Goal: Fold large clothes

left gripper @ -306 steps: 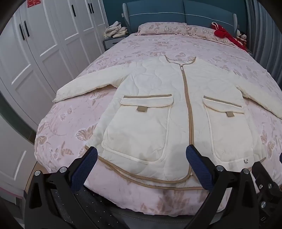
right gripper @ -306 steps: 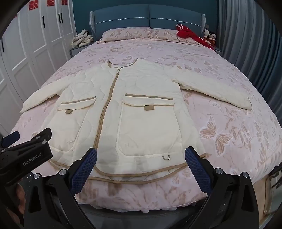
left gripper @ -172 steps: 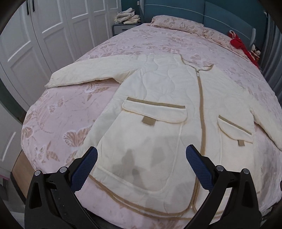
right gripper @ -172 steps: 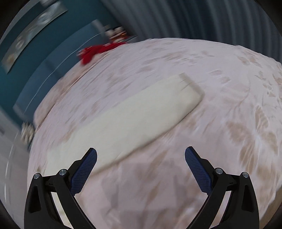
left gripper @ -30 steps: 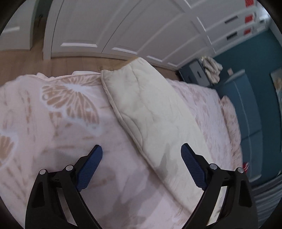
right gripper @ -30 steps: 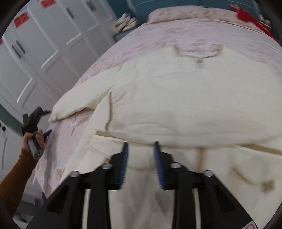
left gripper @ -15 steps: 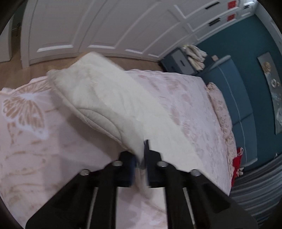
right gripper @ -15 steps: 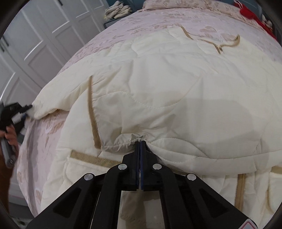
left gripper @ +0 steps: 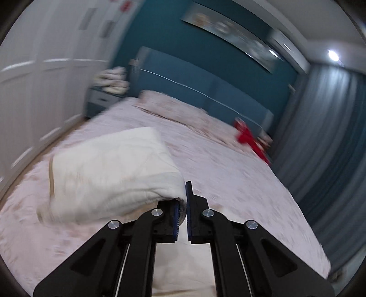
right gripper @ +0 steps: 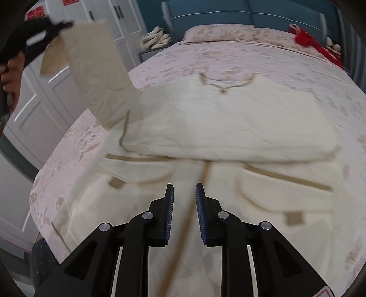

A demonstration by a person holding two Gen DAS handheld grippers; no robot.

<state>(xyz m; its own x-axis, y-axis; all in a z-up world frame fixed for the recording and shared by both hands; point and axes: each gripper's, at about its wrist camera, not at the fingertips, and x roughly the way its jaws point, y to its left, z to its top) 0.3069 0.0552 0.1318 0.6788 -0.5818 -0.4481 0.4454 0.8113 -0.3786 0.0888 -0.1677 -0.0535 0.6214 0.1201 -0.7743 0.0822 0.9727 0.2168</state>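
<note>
A cream quilted jacket (right gripper: pixel 228 128) with tan trim lies front-up on the pink bed, one sleeve folded across its chest. My left gripper (left gripper: pixel 183 201) is shut on the cuff of the other sleeve (left gripper: pixel 109 173) and holds it up off the bed. In the right wrist view that raised sleeve (right gripper: pixel 96 61) hangs at the upper left, with the left gripper (right gripper: pixel 52 25) and a hand above it. My right gripper (right gripper: pixel 184 196) hovers over the jacket's zip near the pockets. Its jaws are opening and the pads press on nothing.
The bed (left gripper: pixel 228 173) has a floral pink cover, pillows (right gripper: pixel 219 32) and a teal headboard (right gripper: pixel 251 13). A red item (right gripper: pixel 311 43) lies at the far right corner. White wardrobes (right gripper: pixel 29 109) line the left side, and a nightstand with folded cloth (right gripper: pixel 155 38) stands beside them. Grey curtains (left gripper: pixel 324 137) hang at right.
My left gripper shut on the sleeve cuff, then swung it up off the bed while rolling. My right gripper let go of the folded sleeve and pulled back toward the pockets.
</note>
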